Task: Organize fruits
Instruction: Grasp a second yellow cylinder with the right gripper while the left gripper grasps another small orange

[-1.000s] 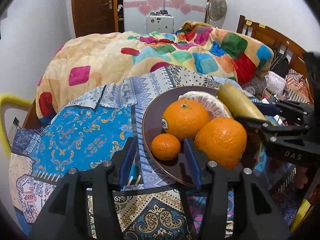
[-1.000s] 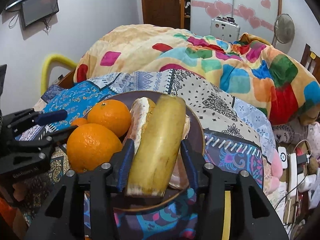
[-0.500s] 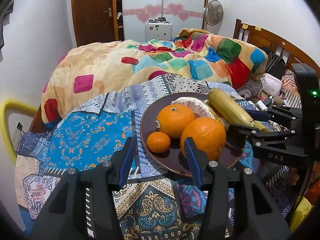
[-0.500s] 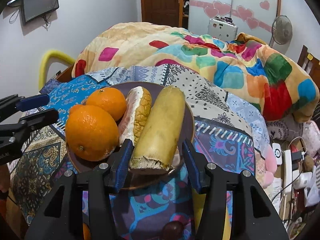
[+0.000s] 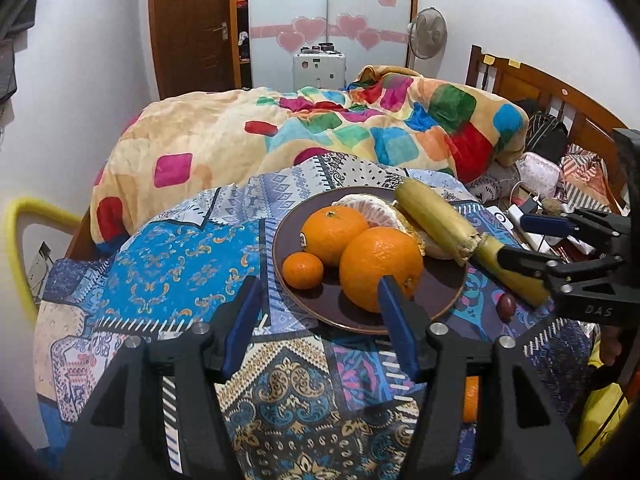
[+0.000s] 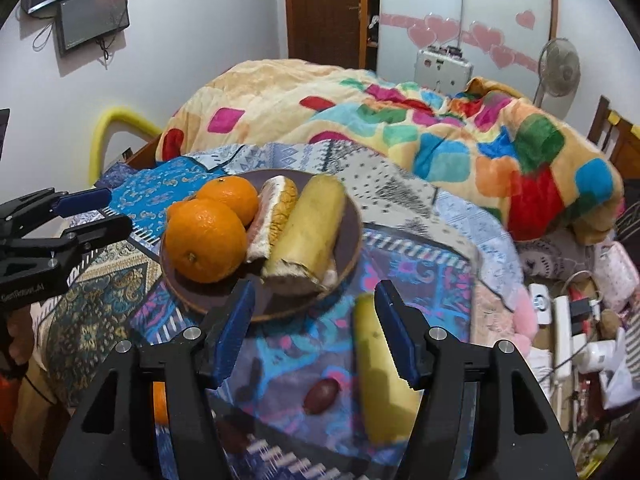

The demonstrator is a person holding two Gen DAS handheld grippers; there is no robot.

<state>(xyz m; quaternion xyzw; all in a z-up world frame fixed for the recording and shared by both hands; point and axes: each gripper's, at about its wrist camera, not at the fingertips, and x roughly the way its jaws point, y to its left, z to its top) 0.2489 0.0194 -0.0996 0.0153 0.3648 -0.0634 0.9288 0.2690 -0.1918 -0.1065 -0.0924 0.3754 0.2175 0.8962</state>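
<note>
Both the left gripper (image 5: 320, 312) and the right gripper (image 6: 314, 314) are matte black plastic frames with silver screw heads and ribbed blue finger pads (image 5: 242, 324), one side bearing pale embossed "DAS" lettering.

Patchwork quilt (image 5: 168, 276) spread over bed; bright checkered blanket (image 5: 320, 136) heaped behind. Brown door (image 5: 192, 24), heart-stickered wardrobe (image 5: 328, 20), standing fan (image 6: 558, 66) beyond. Screen (image 6: 94, 16) on wall.
</note>
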